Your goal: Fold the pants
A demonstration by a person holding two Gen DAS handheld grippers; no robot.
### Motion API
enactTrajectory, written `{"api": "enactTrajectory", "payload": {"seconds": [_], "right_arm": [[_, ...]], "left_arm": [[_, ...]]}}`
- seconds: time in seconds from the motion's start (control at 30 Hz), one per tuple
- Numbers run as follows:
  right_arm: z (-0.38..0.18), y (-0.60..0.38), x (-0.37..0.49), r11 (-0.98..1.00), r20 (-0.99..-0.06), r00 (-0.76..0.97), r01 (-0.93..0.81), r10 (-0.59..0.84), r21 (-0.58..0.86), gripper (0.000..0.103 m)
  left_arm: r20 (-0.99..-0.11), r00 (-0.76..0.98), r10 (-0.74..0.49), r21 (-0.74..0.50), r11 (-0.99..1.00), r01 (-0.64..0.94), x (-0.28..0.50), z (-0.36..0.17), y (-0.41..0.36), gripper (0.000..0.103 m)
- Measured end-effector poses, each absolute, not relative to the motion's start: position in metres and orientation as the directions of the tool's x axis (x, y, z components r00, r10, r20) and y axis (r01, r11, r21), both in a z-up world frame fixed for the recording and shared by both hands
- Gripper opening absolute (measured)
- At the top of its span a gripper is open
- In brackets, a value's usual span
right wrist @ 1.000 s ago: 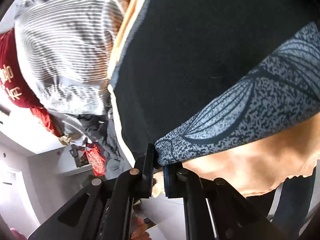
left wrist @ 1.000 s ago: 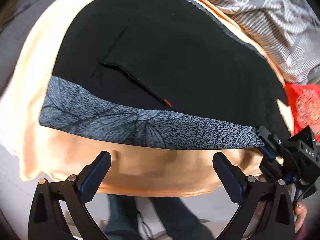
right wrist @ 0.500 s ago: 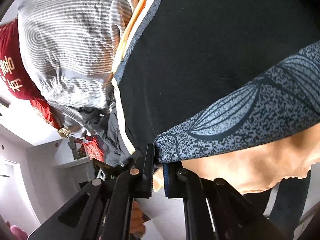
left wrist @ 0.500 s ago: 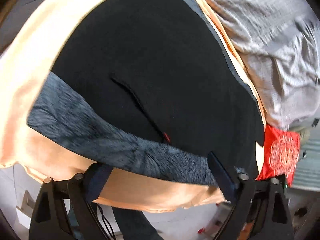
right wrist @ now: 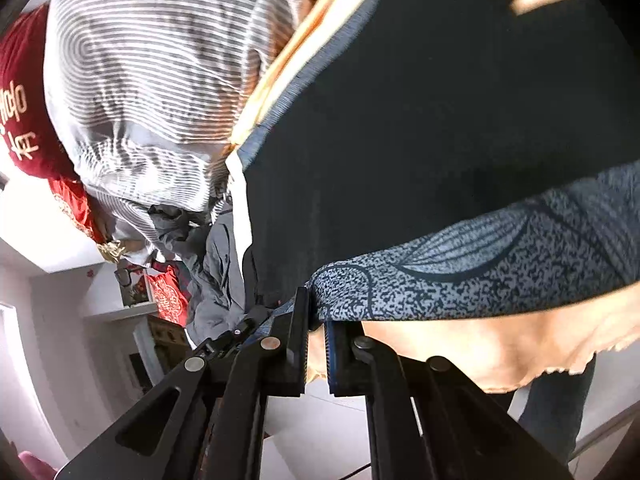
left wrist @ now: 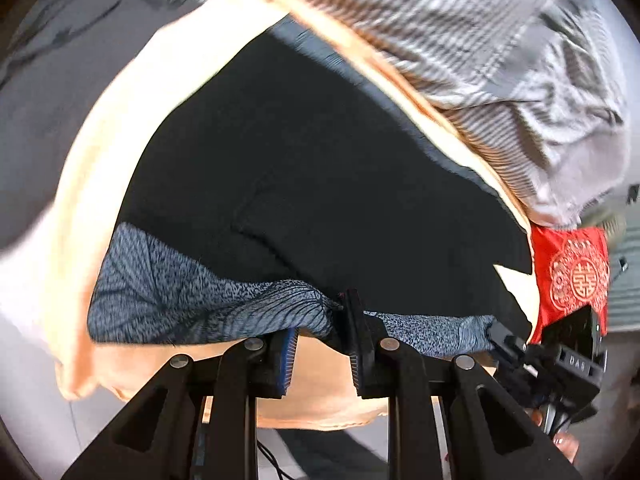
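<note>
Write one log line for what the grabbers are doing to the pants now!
step: grip waistband | left gripper: closing on waistband | right gripper: shut on waistband corner | pants: flat on peach sheet

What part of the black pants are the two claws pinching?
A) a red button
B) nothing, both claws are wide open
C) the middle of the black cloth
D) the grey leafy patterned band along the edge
D: the left claw and the right claw are both closed on the grey leaf-patterned band that runs along the near edge of the black fabric pants.
</note>
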State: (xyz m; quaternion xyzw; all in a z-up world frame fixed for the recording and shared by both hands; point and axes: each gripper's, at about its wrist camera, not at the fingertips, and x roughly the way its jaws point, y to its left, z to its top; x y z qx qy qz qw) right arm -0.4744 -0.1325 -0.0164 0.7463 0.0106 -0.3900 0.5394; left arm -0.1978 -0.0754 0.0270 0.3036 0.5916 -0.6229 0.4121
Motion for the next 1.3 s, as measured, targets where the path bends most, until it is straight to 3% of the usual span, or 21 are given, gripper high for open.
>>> {"api": "enactTrajectory", "payload": {"seconds": [0.37,0.63,0.97,1.03,1.07,1.1,1.17,1.2,1.23,1.3], "right_arm": [[-0.008,-0.24,-0.504,-0.351,-0.599,0.736,0.496,-0.316,0.794,0.008],[-0.045,-0.339,-0.528,-0.323,-0.622,0.748,0.544,-0.231,0.774,0.008],[-0.11,-0.408,-0.532,-0.35,-0.697,0.71,0.631,-0.099,0.692,0.013],[-0.106,-0.413,-0.536,-0.357,-0.698,0.709,0.628,-0.106,0.692,0.035],[-0.098,-0.416,-0.54,-0.343,-0.698,0.704,0.629,-0.129,0.697,0.069],[-0.091,-0.418,-0.544,-0.33,-0.699,0.699,0.632,-0.148,0.702,0.093],[-0.067,-0.421,-0.556,-0.297,-0.722,0.663,0.661,-0.2,0.689,0.094],[-0.054,-0.419,-0.561,-0.274,-0.728,0.651,0.675,-0.216,0.685,0.094],[-0.046,-0.416,-0.565,-0.261,-0.722,0.654,0.673,-0.226,0.692,0.094],[-0.031,-0.403,-0.571,-0.24,-0.693,0.681,0.651,-0.236,0.721,0.094]], "left_arm": [[-0.886,-0.406,-0.223,-0.401,-0.07,0.913,-0.235,0.057,-0.162,0.024],[-0.897,-0.321,-0.303,-0.322,-0.046,0.946,-0.268,0.021,-0.241,0.024],[-0.961,-0.069,-0.266,-0.069,-0.012,0.998,-0.295,-0.029,-0.301,0.024],[-0.952,-0.053,-0.301,-0.058,0.01,0.998,-0.287,-0.017,-0.302,0.024],[-0.945,-0.033,-0.326,-0.041,0.019,0.999,-0.282,-0.006,-0.302,0.024],[-0.939,-0.008,-0.345,-0.017,0.023,1.0,-0.277,0.003,-0.301,0.025],[-0.936,0.032,-0.35,0.026,0.02,0.999,-0.273,0.014,-0.297,0.047],[-0.936,0.045,-0.35,0.043,0.016,0.999,-0.273,0.018,-0.293,0.074],[-0.931,0.052,-0.362,0.054,0.004,0.999,-0.274,0.021,-0.286,0.08],[-0.931,0.051,-0.361,0.071,-0.042,0.997,-0.287,0.022,-0.271,0.08]]}}
